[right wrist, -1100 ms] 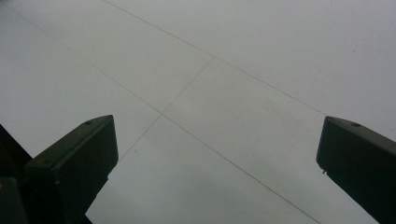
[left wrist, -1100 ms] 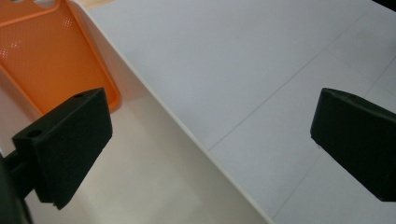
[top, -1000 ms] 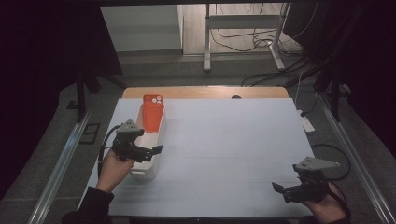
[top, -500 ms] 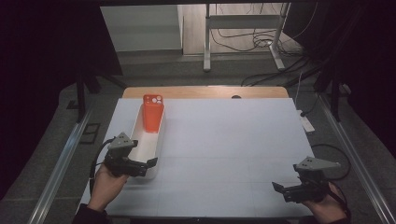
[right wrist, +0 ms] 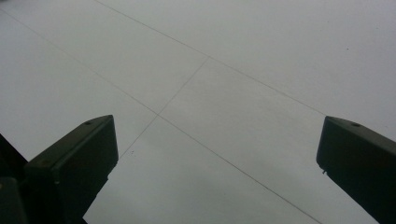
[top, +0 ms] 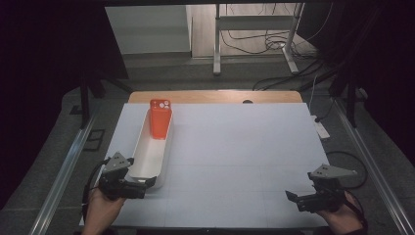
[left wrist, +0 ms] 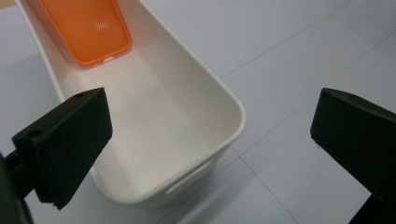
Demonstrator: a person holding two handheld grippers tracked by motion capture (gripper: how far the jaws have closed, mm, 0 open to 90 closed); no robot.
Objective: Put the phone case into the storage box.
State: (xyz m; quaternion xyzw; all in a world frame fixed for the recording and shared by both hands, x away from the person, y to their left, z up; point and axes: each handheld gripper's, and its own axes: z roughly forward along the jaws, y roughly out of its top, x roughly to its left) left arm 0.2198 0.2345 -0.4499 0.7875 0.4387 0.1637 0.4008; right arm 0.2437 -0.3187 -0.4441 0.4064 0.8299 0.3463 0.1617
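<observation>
A: What sits nearest, at the table's front edge?

B: Two hand-held grippers. The right gripper [top: 292, 197] hovers over bare white table [top: 244, 156] at the near right, its jaws spread wide with nothing between them. The left gripper [top: 147, 182] is at the near left, jaws also spread wide and empty, just at the near end of the long white plastic tray [top: 138, 166].

A: And the tray itself?

B: It runs from the near left towards the far side. In the left gripper view its near rounded end [left wrist: 187, 186] lies between the jaws.

A: Anything inside?

B: An orange phone case [top: 160, 119] leans against the tray's far end, well apart from both grippers.
</observation>
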